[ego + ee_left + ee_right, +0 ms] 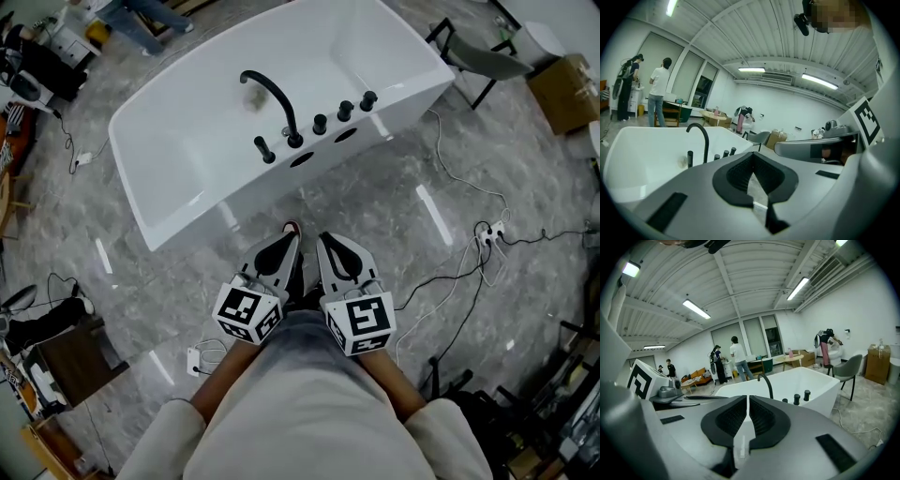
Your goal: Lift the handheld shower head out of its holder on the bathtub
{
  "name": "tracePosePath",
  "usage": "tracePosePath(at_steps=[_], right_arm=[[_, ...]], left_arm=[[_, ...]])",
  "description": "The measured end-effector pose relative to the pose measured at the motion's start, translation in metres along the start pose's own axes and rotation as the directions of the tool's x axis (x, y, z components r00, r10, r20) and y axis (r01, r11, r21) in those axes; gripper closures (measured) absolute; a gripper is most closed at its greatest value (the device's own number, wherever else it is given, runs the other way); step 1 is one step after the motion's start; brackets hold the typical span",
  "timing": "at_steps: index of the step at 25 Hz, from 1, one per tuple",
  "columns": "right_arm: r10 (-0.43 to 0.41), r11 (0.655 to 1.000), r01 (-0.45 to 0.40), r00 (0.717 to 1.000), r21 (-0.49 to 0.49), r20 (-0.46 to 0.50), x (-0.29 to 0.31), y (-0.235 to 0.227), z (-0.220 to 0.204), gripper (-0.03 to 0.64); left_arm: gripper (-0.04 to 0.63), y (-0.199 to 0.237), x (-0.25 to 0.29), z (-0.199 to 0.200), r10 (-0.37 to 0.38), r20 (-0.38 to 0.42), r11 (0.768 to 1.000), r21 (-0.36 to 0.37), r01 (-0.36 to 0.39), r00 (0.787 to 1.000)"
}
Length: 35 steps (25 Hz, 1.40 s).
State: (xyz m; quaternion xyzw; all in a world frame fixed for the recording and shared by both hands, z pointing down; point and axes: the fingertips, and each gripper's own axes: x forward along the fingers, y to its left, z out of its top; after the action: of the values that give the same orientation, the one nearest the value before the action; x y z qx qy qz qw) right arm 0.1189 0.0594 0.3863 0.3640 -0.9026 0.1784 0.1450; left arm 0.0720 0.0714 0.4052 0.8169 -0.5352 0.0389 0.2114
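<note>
Head view: I look steeply down on the white bathtub (187, 178), which sits slantwise on the grey marble floor (375, 211). On its near rim runs a row of black fittings. The arched spout (272, 92) stands mid-row, with three knobs (345, 110) to its right. The handheld shower head (265, 150) stands upright in its holder at the row's left end. My left tongs (292, 232) and right tongs (324, 238) sit side by side short of the tub's near wall, both pointing at it. Only bare floor lies between them and the tub. Right of the tub, white and black cables (459, 178) trail to a power strip (489, 232). A grey chair (478, 58) and a cardboard box (567, 94) stand beyond the tub's right end.

Left gripper view: these tongs are pressed together with nothing between them. Over them I see the tub, with the shower head (690, 158) just left of the spout. Two people (658, 91) stand at a counter far behind the tub.

Right gripper view: these tongs are also pressed together and hold nothing. The spout and knobs show above them. The shower head is hidden behind the tongs' own body. Several people stand beyond the tub's far side, and the chair is off its right end.
</note>
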Motion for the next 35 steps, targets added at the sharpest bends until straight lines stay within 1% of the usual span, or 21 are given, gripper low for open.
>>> tracePosePath(at_steps=[4, 10, 14, 16, 19, 22, 26, 29, 32, 35], right_arm=[[-0.007, 1.000, 0.007, 1.000, -0.005, 0.002, 0.029, -0.009, 0.021, 0.597], [-0.002, 0.999, 0.003, 1.000, -0.038, 0.013, 0.082, -0.006, 0.058, 0.597], [0.017, 0.998, -0.016, 1.000, -0.056, 0.009, 0.116, -0.003, 0.075, 0.597], [0.016, 0.998, -0.016, 1.000, -0.066, 0.000, 0.132, 0.000, 0.079, 0.597], [0.014, 0.997, -0.016, 1.000, -0.079, -0.021, 0.154, 0.009, 0.081, 0.597], [0.016, 0.996, -0.019, 0.999, -0.086, -0.034, 0.173, 0.021, 0.081, 0.597], [0.023, 0.995, -0.028, 0.998, -0.091, -0.062, 0.190, 0.030, 0.073, 0.597], [0.031, 0.996, -0.037, 0.997, -0.081, -0.077, 0.199, 0.031, 0.066, 0.597], [0.033, 0.997, -0.040, 0.995, -0.071, -0.097, 0.208, 0.026, 0.057, 0.597], [0.036, 0.996, -0.045, 0.992, -0.071, -0.122, 0.219, 0.025, 0.050, 0.597]], left_arm=[[0.591, 0.027, 0.021, 0.029, -0.016, 0.027, 1.000, 0.003, 0.016, 1.000], [0.591, 0.077, 0.044, 0.071, -0.031, 0.068, 1.000, 0.003, 0.031, 0.997], [0.591, 0.111, 0.056, 0.085, -0.037, 0.081, 0.999, 0.015, 0.036, 0.996], [0.591, 0.130, 0.059, 0.084, -0.037, 0.072, 0.999, 0.021, 0.036, 0.997], [0.591, 0.156, 0.060, 0.079, -0.047, 0.043, 0.999, 0.003, 0.047, 0.998], [0.591, 0.173, 0.060, 0.070, -0.058, 0.022, 0.998, -0.009, 0.058, 0.998], [0.590, 0.187, 0.063, 0.060, -0.054, 0.005, 0.998, -0.043, 0.054, 0.999], [0.591, 0.198, 0.065, 0.050, -0.028, -0.002, 0.998, -0.053, 0.027, 1.000], [0.591, 0.211, 0.073, 0.037, 0.016, -0.008, 0.999, -0.050, -0.016, 1.000], [0.591, 0.220, 0.078, 0.026, 0.038, -0.025, 0.998, -0.045, -0.039, 0.999]])
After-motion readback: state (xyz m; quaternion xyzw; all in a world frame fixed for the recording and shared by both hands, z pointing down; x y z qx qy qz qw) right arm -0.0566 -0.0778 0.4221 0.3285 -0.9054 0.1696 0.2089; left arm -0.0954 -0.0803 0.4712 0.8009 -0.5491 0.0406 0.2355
